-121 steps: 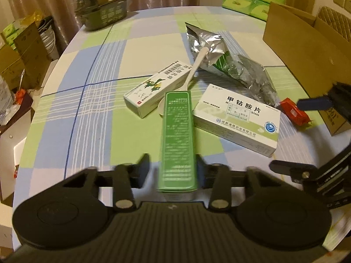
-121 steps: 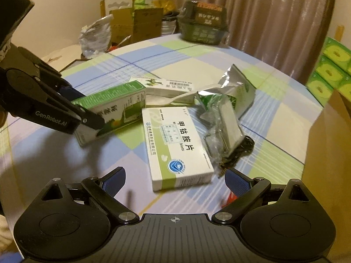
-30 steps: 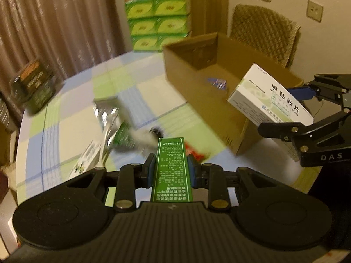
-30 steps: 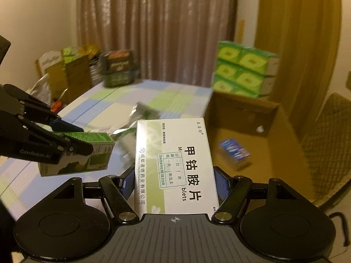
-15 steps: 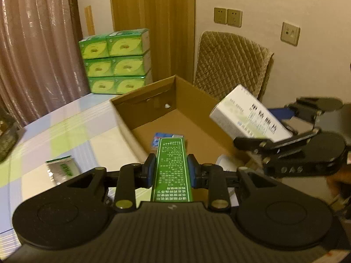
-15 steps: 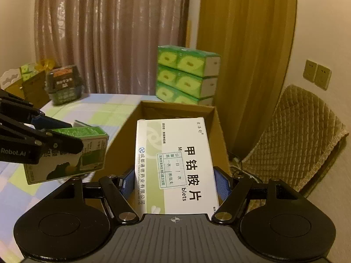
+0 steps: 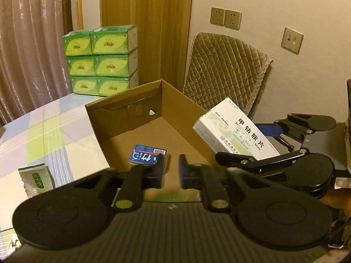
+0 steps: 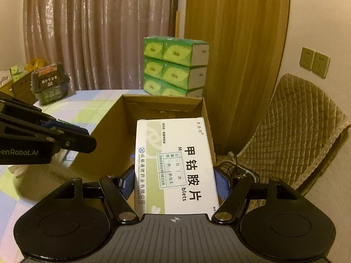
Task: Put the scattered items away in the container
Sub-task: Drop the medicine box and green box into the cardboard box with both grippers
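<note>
The open cardboard box (image 7: pixel 122 118) stands on the checked table with a blue pack (image 7: pixel 149 156) on its floor. My left gripper (image 7: pixel 171 171) hangs over the box's near end. Its jaws are closing to a narrow slit with nothing between them. Just below them shows a green blur (image 7: pixel 171 195), which may be the green carton dropping away. My right gripper (image 8: pixel 174 182) is shut on a white medicine box (image 8: pixel 175 164) and holds it tilted over the cardboard box's right wall (image 8: pixel 208 118). The left wrist view shows that gripper (image 7: pixel 241 142) and the white box (image 7: pixel 232 131) at right.
A green foil pouch (image 7: pixel 36 180) lies on the tablecloth (image 7: pixel 43 131) left of the box. Stacked green tissue packs (image 7: pixel 98 59) stand behind the box. A quilted chair (image 7: pixel 223 70) is at its far right. A dark basket (image 8: pixel 50 83) sits at the table's far left edge.
The green carton has left my left jaws, which have come together. Both grippers have moved closer over the cardboard box, and the white box is still in the right jaws.
</note>
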`<control>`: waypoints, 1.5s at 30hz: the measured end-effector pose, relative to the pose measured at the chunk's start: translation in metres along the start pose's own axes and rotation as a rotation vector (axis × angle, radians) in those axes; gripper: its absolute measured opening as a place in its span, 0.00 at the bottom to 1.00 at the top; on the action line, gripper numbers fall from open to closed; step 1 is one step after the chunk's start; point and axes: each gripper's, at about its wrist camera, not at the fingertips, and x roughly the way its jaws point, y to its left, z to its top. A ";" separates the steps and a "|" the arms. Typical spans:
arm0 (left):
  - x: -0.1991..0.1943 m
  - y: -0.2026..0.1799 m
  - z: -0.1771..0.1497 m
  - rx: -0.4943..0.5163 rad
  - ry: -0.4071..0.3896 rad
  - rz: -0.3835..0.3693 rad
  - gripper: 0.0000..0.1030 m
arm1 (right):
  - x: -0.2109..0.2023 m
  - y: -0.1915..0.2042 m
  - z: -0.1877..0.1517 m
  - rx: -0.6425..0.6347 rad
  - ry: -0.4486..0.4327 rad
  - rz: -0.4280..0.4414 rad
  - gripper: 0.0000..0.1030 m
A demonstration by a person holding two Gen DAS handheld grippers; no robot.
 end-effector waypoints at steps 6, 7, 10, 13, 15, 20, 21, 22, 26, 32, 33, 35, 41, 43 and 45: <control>0.014 0.004 0.005 -0.003 0.003 0.009 0.09 | 0.008 -0.006 -0.003 0.014 0.016 -0.004 0.67; 0.013 0.005 0.005 -0.005 -0.002 0.010 0.09 | 0.008 -0.007 -0.003 0.013 0.016 -0.004 0.67; 0.012 0.009 0.003 -0.009 0.005 0.021 0.09 | 0.009 -0.006 -0.004 0.009 0.020 -0.003 0.67; 0.010 0.012 -0.001 -0.021 0.012 0.026 0.10 | 0.011 -0.004 -0.003 0.009 0.025 0.010 0.67; 0.009 0.012 -0.002 -0.027 0.016 0.026 0.10 | 0.012 -0.001 -0.002 0.006 0.027 0.018 0.67; 0.002 0.015 -0.009 -0.034 0.024 0.037 0.10 | 0.018 0.005 -0.001 0.011 0.044 0.063 0.71; 0.001 0.016 -0.011 -0.037 0.025 0.040 0.10 | 0.019 0.006 -0.001 0.014 0.047 0.066 0.77; 0.001 0.017 -0.012 -0.039 0.028 0.042 0.10 | 0.020 0.006 -0.001 0.021 0.045 0.063 0.88; -0.004 0.021 -0.019 -0.050 0.032 0.047 0.15 | 0.019 0.006 -0.001 0.036 0.041 0.064 0.90; -0.011 0.026 -0.027 -0.066 0.036 0.056 0.16 | 0.013 0.008 -0.006 0.036 0.051 0.055 0.90; -0.013 0.026 -0.028 -0.068 0.035 0.057 0.16 | 0.012 0.009 -0.007 0.037 0.051 0.055 0.90; -0.017 0.027 -0.031 -0.071 0.033 0.061 0.18 | 0.008 0.011 -0.008 0.034 0.051 0.055 0.90; -0.040 0.039 -0.049 -0.079 0.035 0.103 0.33 | -0.014 0.024 -0.015 0.033 0.025 0.064 0.90; -0.052 0.047 -0.060 -0.088 0.039 0.129 0.42 | -0.022 0.032 -0.017 0.028 0.014 0.074 0.90; -0.064 0.060 -0.074 -0.105 0.047 0.162 0.50 | -0.029 0.042 -0.019 0.021 0.001 0.087 0.90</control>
